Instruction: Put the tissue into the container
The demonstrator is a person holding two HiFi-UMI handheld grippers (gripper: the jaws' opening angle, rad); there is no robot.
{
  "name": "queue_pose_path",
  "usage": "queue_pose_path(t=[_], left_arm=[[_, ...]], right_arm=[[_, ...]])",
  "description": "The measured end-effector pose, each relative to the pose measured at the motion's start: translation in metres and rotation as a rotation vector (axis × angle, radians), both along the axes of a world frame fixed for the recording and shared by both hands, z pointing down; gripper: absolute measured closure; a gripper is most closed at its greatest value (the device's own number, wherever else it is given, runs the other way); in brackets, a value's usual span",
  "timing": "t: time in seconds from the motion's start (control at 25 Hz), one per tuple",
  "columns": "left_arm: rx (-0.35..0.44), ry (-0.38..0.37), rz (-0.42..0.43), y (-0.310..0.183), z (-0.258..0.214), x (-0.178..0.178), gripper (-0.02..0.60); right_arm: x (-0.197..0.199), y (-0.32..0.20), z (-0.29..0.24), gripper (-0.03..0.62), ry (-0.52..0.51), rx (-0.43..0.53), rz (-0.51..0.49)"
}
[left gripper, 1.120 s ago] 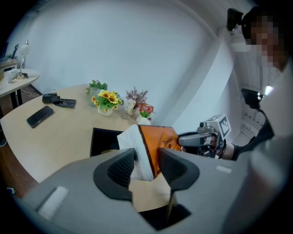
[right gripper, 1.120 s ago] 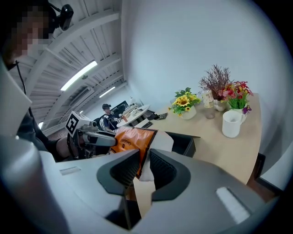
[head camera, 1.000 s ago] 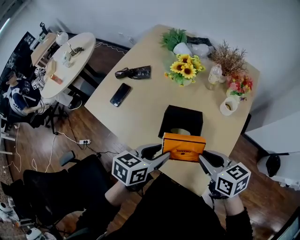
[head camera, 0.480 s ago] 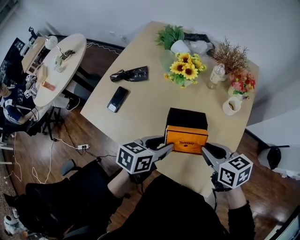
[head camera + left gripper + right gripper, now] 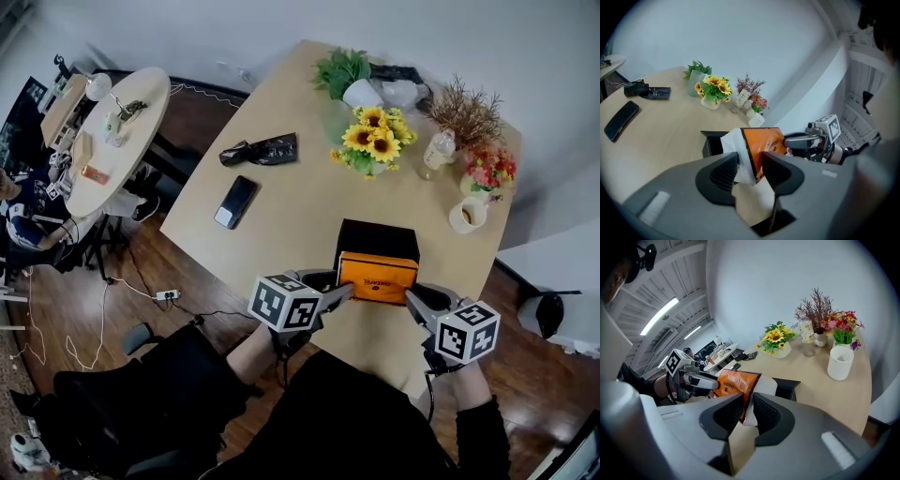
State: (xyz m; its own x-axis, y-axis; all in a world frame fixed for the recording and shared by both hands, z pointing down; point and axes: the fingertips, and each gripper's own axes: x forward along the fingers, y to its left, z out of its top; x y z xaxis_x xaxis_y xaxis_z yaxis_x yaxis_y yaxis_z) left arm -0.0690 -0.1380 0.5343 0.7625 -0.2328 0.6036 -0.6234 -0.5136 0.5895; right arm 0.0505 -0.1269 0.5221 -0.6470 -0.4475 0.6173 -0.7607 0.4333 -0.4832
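An orange tissue pack (image 5: 377,277) with white ends hangs level between my two grippers, just over the near rim of the black open container (image 5: 375,236) on the tan table (image 5: 291,211). My left gripper (image 5: 343,292) is shut on the pack's left end (image 5: 766,143). My right gripper (image 5: 411,298) is shut on its right end (image 5: 733,383). In both gripper views the container (image 5: 710,143) (image 5: 787,386) shows right behind the pack. The pack hides the container's inside.
A black phone (image 5: 235,202) and a black pouch (image 5: 262,148) lie at the table's left. Sunflowers (image 5: 370,139), a bottle (image 5: 432,152), potted flowers (image 5: 483,169) and a white mug (image 5: 462,215) stand behind the container. A round table (image 5: 117,131) stands far left.
Both grippers have carried the tissue pack down and away from me, from in front of the black container to just over its near rim. Their hold on the pack has not changed.
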Motion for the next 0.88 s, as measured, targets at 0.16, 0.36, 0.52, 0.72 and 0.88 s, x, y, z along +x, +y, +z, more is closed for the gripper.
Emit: queue_pose_path(t=[0.16, 0.36, 0.52, 0.72, 0.88], left_arm=[[-0.03, -0.01, 0.006, -0.003, 0.012, 0.0, 0.433], [-0.063, -0.023, 0.009, -0.006, 0.025, 0.001, 0.433], [-0.075, -0.032, 0.014, -0.009, 0.034, 0.003, 0.433], [-0.094, -0.056, 0.021, -0.012, 0.043, 0.006, 0.434], [-0.117, -0.102, 0.052, -0.01, 0.053, 0.007, 0.434]], right_arm=[[0.0, -0.003, 0.011, 0.525, 0.008, -0.022, -0.002], [0.002, -0.007, 0.023, 0.526, 0.025, -0.046, -0.003], [0.003, -0.01, 0.031, 0.526, 0.032, -0.059, 0.007], [0.007, -0.013, 0.041, 0.528, 0.049, -0.079, 0.012], [0.005, -0.011, 0.049, 0.529, 0.06, -0.1, -0.006]])
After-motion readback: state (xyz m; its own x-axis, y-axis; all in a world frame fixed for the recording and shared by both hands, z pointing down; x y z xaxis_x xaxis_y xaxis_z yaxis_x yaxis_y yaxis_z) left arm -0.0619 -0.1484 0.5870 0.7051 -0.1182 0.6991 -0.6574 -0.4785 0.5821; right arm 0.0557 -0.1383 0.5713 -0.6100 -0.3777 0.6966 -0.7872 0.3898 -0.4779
